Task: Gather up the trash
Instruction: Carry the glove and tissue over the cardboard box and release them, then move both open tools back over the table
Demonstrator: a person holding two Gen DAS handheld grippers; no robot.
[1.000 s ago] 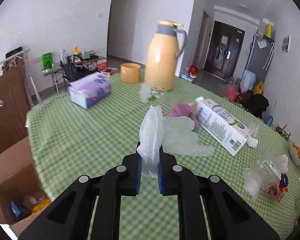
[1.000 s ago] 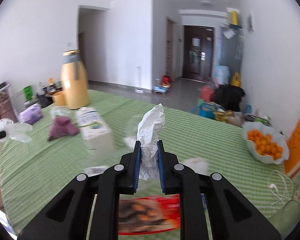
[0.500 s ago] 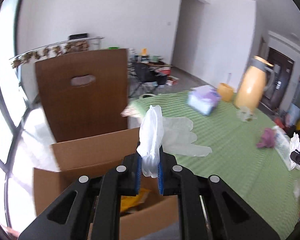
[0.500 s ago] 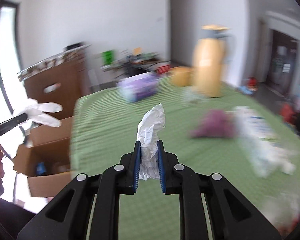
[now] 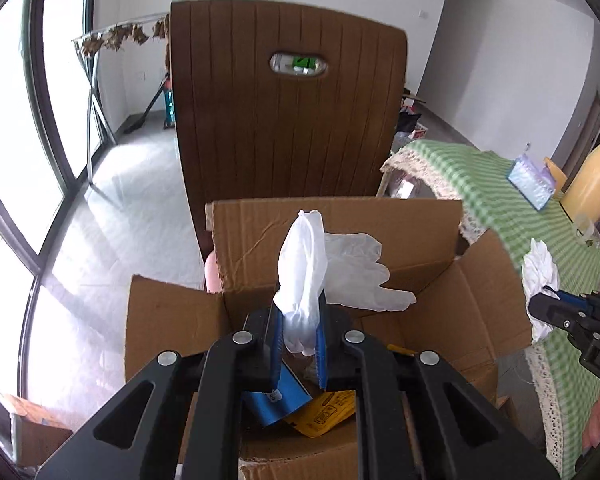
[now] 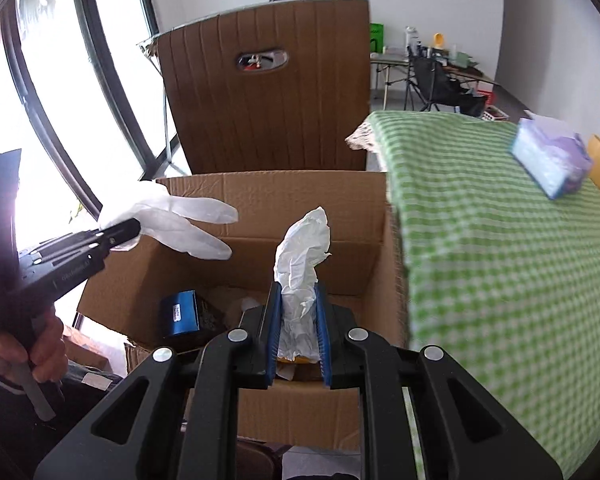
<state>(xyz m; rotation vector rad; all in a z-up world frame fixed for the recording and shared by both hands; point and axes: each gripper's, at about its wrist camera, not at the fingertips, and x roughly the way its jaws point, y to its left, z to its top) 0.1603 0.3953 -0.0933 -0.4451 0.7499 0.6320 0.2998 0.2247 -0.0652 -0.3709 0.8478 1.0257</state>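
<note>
Drop step, we judge. Left gripper (image 5: pixel 299 350) pinches a white glove (image 5: pixel 332 276); right gripper (image 6: pixel 299 344) pinches a crumpled tissue (image 6: pixel 302 264). We hold both over the open cardboard box (image 6: pixel 276 204). Next: open both over the gap. Beyond: brown chair (image 5: pixel 284 120); green table (image 6: pixel 500 220) along the box's right wall. Upright flaps crowd the opening.

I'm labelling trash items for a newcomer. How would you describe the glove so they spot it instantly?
Find the open cardboard box in front of the brown chair back. Above it, the left gripper pinches the disposable glove: smooth, translucent white, with limp fingers, unlike the crumpled tissue in the right gripper.
</note>
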